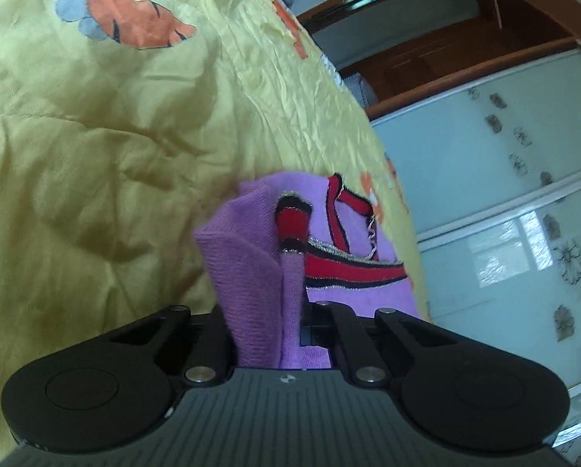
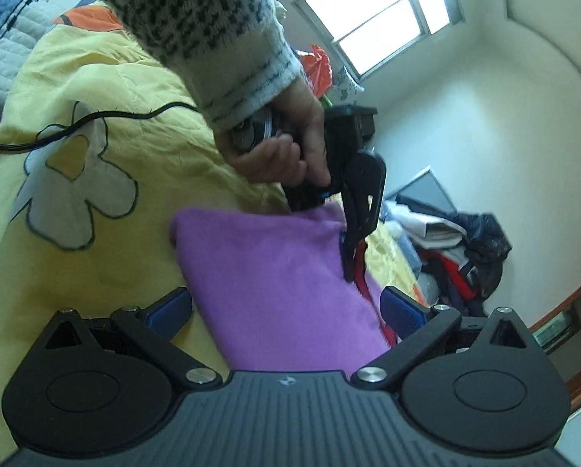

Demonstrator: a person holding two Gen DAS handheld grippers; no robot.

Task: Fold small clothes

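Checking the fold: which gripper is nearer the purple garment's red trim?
Left. The left gripper is shut on the garment right beside the trim; the right gripper is open, straddling the plain end.

Blown-out window (image 2: 376,19) — soft blur, fisheye-bent edges

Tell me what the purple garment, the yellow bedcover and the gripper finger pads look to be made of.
Purple garment: knitted, probably wool or acrylic; fine ribs show, a fuzzy matte surface, and red, black and glittery trim.
Yellow bedcover: thin woven cloth, likely cotton, matte and creased, with appliqué shapes.
Finger pads of the right gripper: blue, ridged, apparently rubber or soft plastic.
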